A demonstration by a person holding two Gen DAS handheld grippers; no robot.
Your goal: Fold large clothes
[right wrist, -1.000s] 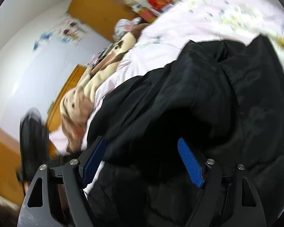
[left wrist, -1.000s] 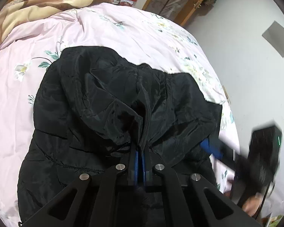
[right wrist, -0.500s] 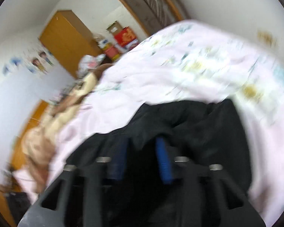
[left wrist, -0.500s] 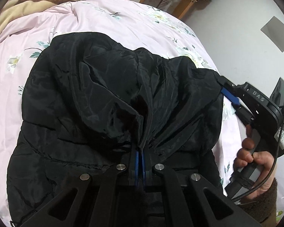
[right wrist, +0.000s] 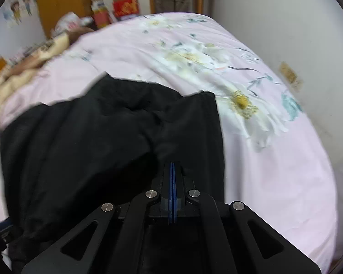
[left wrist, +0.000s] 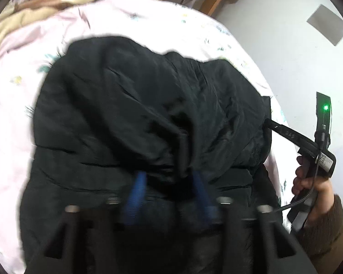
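The left gripper (left wrist: 169,191) is opening, its blue pads spreading off a fold of the black padded jacket (left wrist: 130,105). The right gripper (right wrist: 172,173) is clamped tight on the jacket's edge over the pink floral quilt (right wrist: 274,159).

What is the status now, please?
Left gripper opening over black jacket. Right gripper shut at jacket's edge; grip unclear. Nothing in the way.

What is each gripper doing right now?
Left gripper: jaws opening, apart around a fold of the black jacket, not pressing on it.
Right gripper: shut at the jacket's edge; a grip cannot be told.
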